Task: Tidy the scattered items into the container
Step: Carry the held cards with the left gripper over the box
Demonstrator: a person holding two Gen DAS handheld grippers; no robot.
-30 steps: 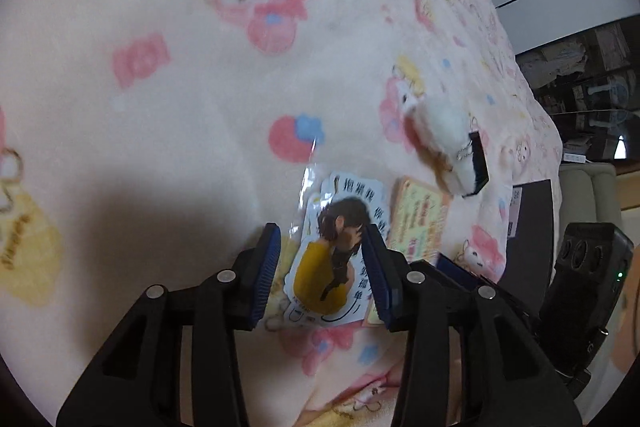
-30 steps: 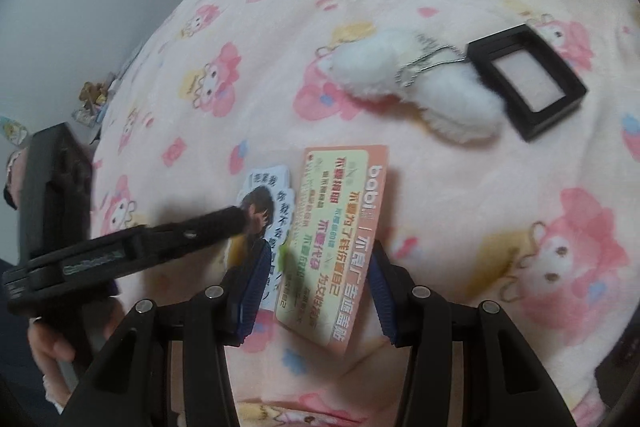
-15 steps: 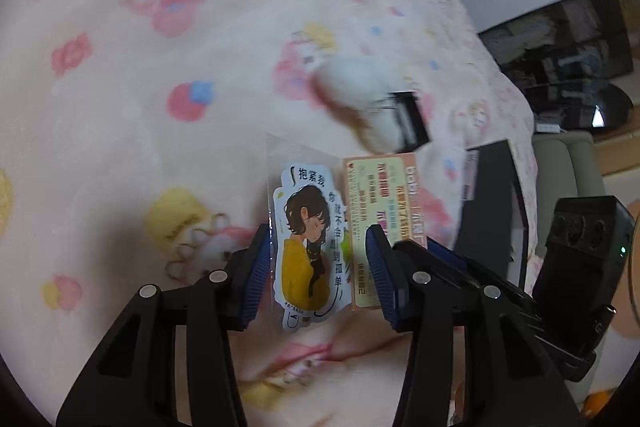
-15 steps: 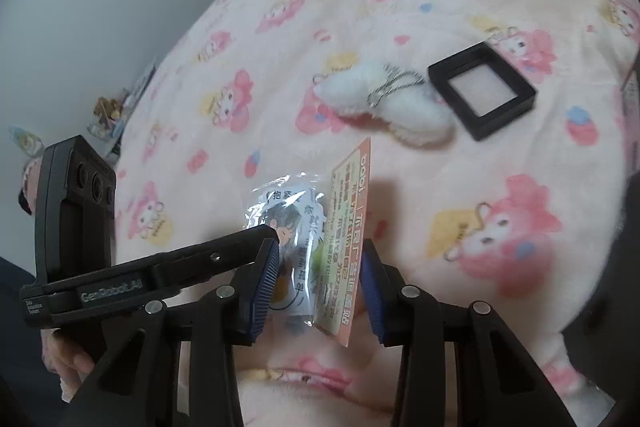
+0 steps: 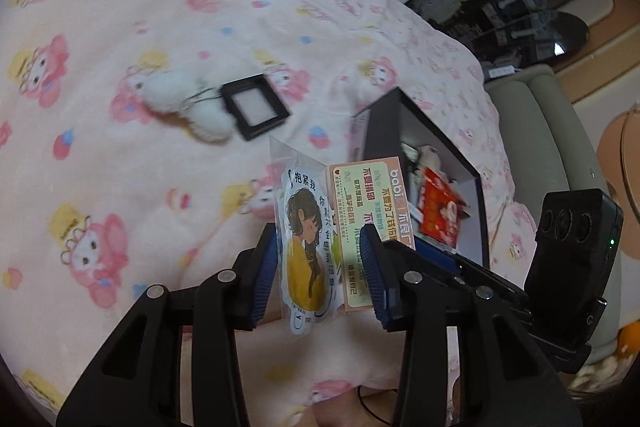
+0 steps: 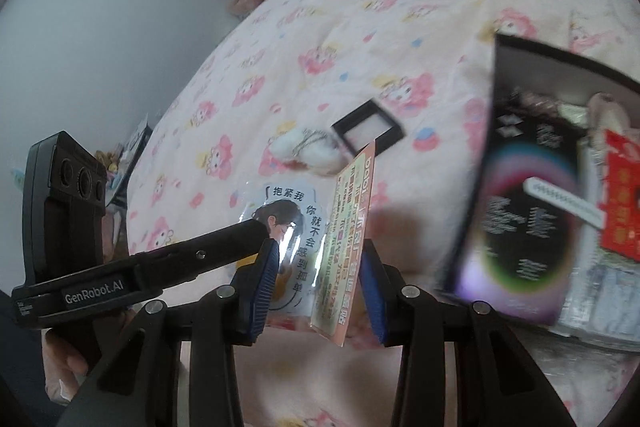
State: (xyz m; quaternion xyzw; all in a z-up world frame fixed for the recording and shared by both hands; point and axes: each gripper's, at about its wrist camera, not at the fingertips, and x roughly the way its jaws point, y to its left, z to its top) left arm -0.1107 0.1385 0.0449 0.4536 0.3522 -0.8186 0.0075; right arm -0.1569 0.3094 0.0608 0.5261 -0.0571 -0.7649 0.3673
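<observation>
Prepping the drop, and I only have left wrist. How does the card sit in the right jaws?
Observer: The card stands nearly edge-on in the gap of the right gripper. I cannot tell whether it is pinched.
Operator: What's beside those jaws on the box side?
Observer: The box shows its outer wall, black with a rainbow ring print, just right of them.
Operator: Left gripper visible there?
Observer: Yes. The left gripper shows side-on, with its tip over the sticker.

Pink cartoon-print blanket, black-framed case, white plush.
</observation>
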